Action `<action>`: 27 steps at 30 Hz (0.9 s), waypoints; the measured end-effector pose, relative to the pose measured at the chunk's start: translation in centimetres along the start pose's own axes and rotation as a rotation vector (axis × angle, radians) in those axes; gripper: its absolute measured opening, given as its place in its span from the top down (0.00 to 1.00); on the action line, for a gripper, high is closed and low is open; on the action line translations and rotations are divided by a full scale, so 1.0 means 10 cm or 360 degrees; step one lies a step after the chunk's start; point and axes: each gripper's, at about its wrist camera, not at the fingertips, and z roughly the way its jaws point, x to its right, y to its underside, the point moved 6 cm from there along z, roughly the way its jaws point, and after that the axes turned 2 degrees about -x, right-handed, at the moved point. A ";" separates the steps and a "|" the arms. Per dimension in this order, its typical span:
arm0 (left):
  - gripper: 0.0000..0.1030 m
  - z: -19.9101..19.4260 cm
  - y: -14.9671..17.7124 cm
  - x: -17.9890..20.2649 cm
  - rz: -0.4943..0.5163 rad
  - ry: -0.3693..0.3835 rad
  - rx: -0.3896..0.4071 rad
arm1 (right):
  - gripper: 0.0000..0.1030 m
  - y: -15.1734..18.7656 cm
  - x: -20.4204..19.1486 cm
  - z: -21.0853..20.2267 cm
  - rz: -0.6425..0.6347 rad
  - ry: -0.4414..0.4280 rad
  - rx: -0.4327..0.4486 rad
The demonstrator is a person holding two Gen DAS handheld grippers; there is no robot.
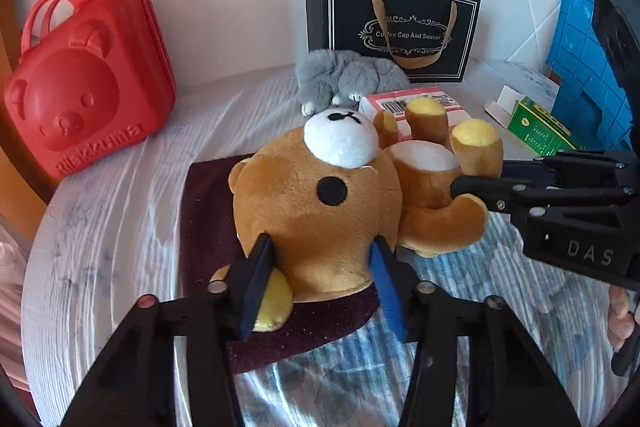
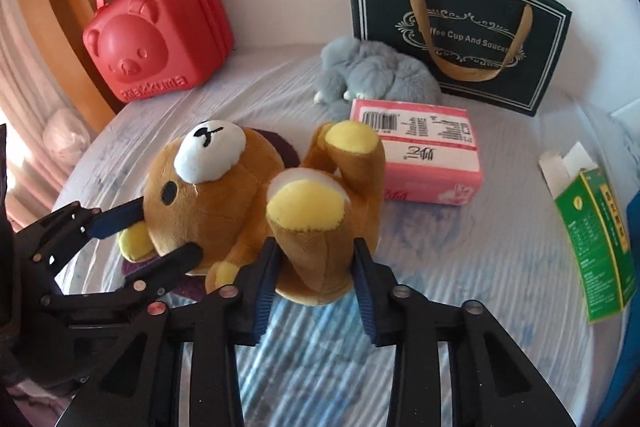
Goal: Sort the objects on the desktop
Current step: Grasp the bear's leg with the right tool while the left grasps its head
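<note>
Bear: the brown teddy bear [image 1: 320, 203] lies on its back in the middle of the bedspread [image 1: 104, 211], head over a dark red cloth [image 1: 208, 219], feet up toward the far side.
Left gripper: the left gripper [image 1: 320, 259] is clamped on the bear's head, both pads pressed into the plush beside the yellow ear.
Right gripper: the right gripper [image 2: 316, 263] has its fingers squeezed onto a leg, the fabric bulging between them.
Step in hand: looks like a two-handed lift of the bear, head and leg together!
How to do it well: raise both hands evenly, so the soft body doesn't sag or twist; keep the squeeze firm, plush slips easily.
Watch out: the cloth under the head could drag along; the pink box [image 2: 420, 151] sits just beside the feet.
Where it might go: the red case [image 2: 156, 31] stands far left, the black gift bag [image 2: 460, 31] far right, a grey plush toy [image 2: 372, 75] in front of it.
Right side: a green carton [image 2: 600, 247] lies well apart.
</note>
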 end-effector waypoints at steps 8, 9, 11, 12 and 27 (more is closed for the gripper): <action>1.00 -0.20 -0.01 0.09 -0.0039 0.0050 0.0012 | 0.78 0.01 -0.07 -0.22 -0.0036 -0.0019 0.0058; 1.00 -0.21 0.02 0.08 -0.0054 0.0043 -0.0004 | 0.78 0.02 -0.08 -0.25 -0.0044 -0.0011 0.0063; 1.00 -0.23 0.13 0.02 -0.0100 0.0092 -0.0044 | 0.78 0.08 -0.06 -0.29 -0.0051 0.0016 0.0050; 1.00 -0.24 0.17 -0.01 -0.0105 0.0109 -0.0070 | 0.78 0.11 -0.01 -0.29 -0.0050 0.0034 0.0041; 0.01 -0.23 -0.06 0.11 -0.0070 0.0191 -0.0046 | 0.77 0.24 0.33 -0.21 0.0020 0.0041 -0.0014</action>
